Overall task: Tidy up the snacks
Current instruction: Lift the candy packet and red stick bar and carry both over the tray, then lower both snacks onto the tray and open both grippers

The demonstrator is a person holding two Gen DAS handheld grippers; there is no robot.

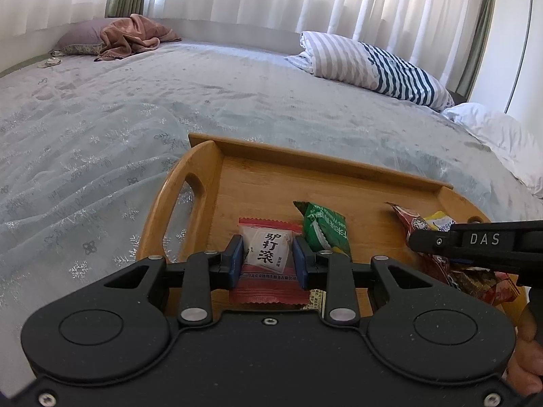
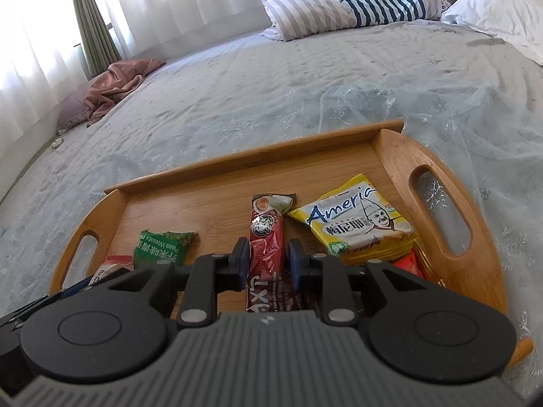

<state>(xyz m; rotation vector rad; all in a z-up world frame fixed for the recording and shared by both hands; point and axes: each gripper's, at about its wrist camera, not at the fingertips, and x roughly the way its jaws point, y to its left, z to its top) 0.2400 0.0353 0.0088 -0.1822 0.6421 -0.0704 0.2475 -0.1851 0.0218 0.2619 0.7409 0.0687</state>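
Plainly, snack packets [image 2: 353,224] lie scattered in wooden tray [image 2: 258,156].

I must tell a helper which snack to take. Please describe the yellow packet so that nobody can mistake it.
On the bed lies a wooden tray. The yellow packet lies flat at its right end, beside the handle hole, right of the long red packet. It alone is yellow, with blue "Ameria" lettering and a chef drawing.
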